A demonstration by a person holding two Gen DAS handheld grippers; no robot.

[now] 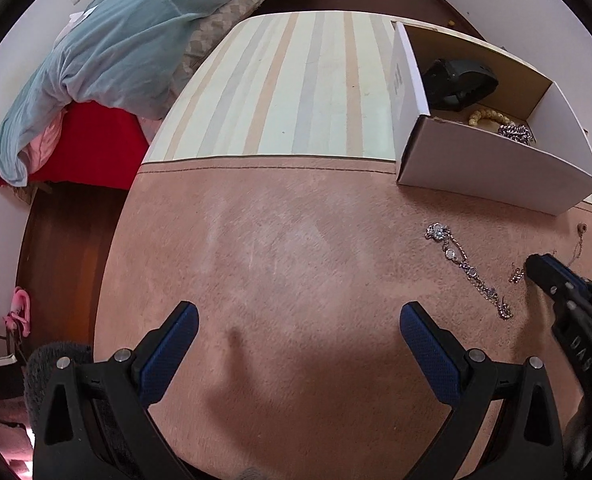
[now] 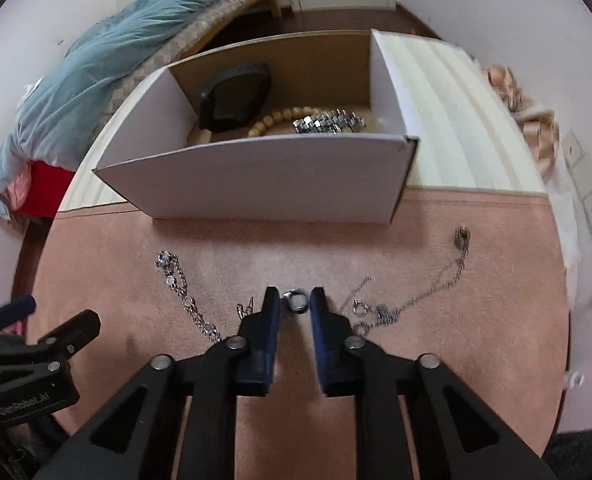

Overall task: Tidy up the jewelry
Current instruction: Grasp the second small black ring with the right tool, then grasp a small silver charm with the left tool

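A white cardboard box [image 2: 264, 176] stands on the table and holds a black item [image 2: 236, 96], a beige bead bracelet [image 2: 280, 118] and a silver link bracelet [image 2: 328, 124]. On the pink mat lie a crystal bracelet [image 2: 184, 296], a small gold piece [image 2: 245, 309], a thin chain necklace [image 2: 424, 288] and a silver ring [image 2: 296, 299]. My right gripper [image 2: 295, 298] is low over the mat, jaws narrowly apart on either side of the ring. My left gripper [image 1: 298, 318] is wide open and empty over bare mat, left of the crystal bracelet [image 1: 468, 268].
The pink mat [image 1: 296, 260] covers the near half of a striped table [image 1: 296, 80]. The box [image 1: 488, 168] sits at the mat's far right edge. A bed with a blue duvet [image 1: 116, 48] is to the left. A wall switch panel [image 2: 588, 200] is at right.
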